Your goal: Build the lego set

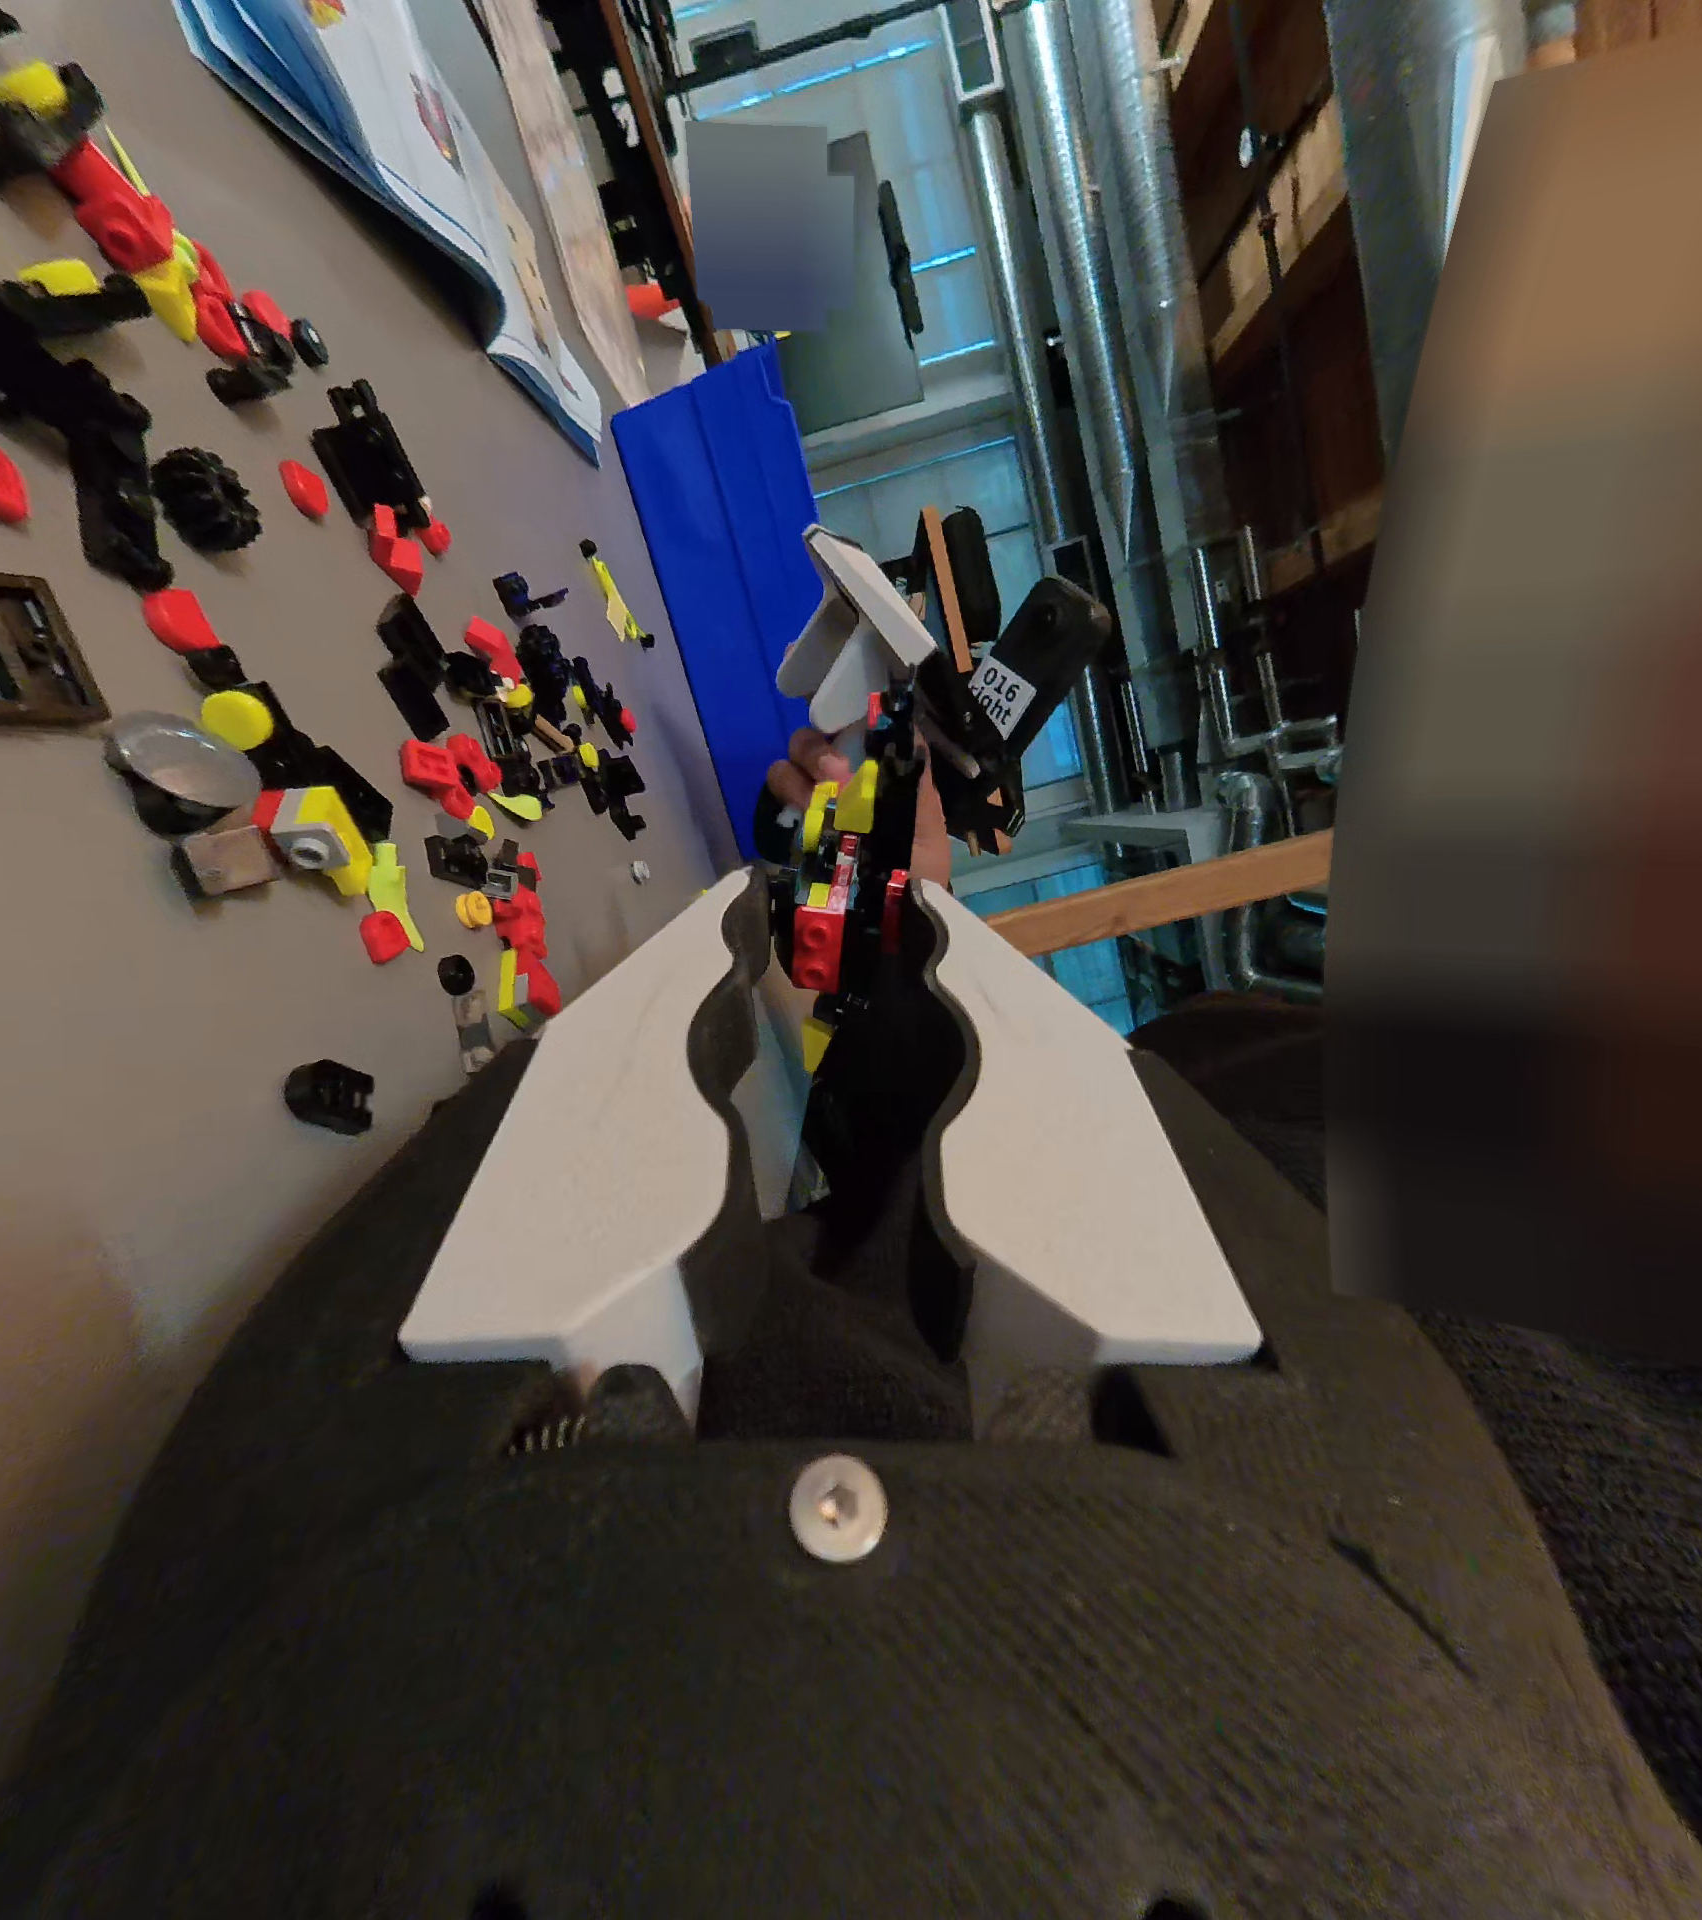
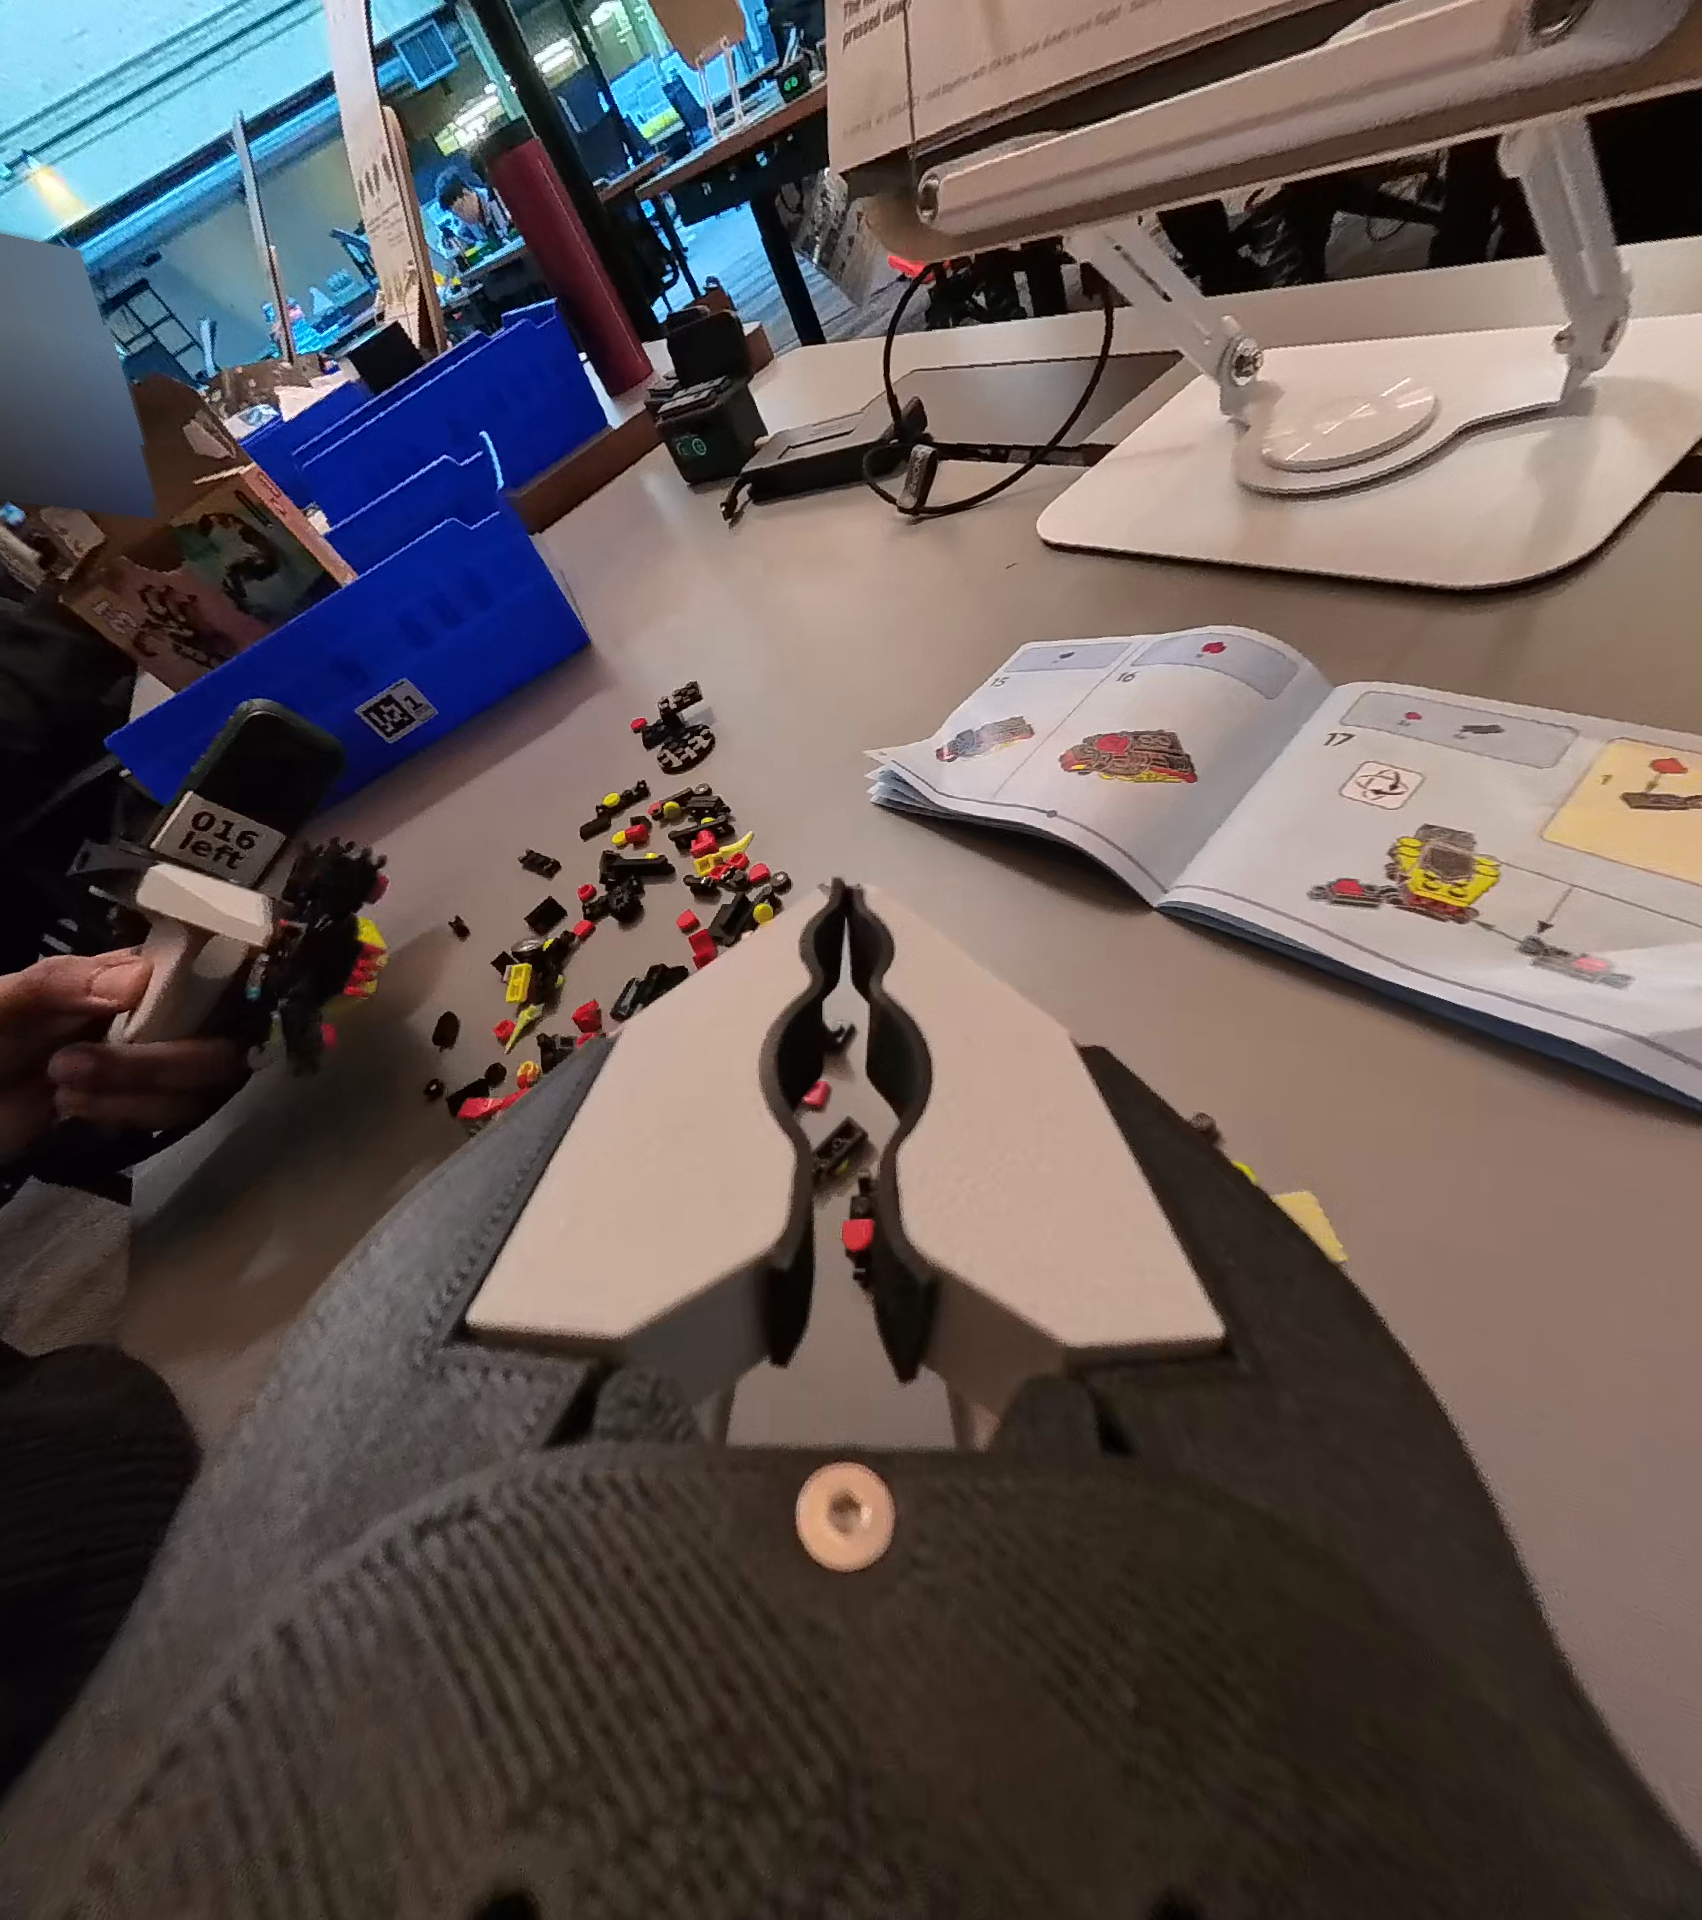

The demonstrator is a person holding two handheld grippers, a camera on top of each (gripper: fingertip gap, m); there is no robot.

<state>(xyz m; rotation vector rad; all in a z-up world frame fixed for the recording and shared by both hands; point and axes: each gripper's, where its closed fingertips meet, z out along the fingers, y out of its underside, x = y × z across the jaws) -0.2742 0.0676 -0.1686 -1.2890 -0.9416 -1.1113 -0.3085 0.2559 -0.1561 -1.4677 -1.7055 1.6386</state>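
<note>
My left tongs [image 1: 842, 914] clamp the half-built lego model [image 1: 852, 925], lifted off the table [image 2: 930, 644] near its edge. My right tongs [image 2: 842, 899] are clenched on nothing, tips touching, above the loose bricks [image 2: 649, 914]. Open booklet [image 2: 1346, 831] lies right of the bricks, blue bins [image 2: 390, 644] at the left edge; bare table between.

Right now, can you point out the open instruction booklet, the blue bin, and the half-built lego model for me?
instruction booklet [image 2: 1273, 821]: right wrist view, on the open page near the spine.
blue bin [image 2: 431, 634]: right wrist view, on its front wall.
half-built lego model [image 1: 821, 940]: left wrist view, on its red brick, between the left hand-held gripper's fingers.
</note>
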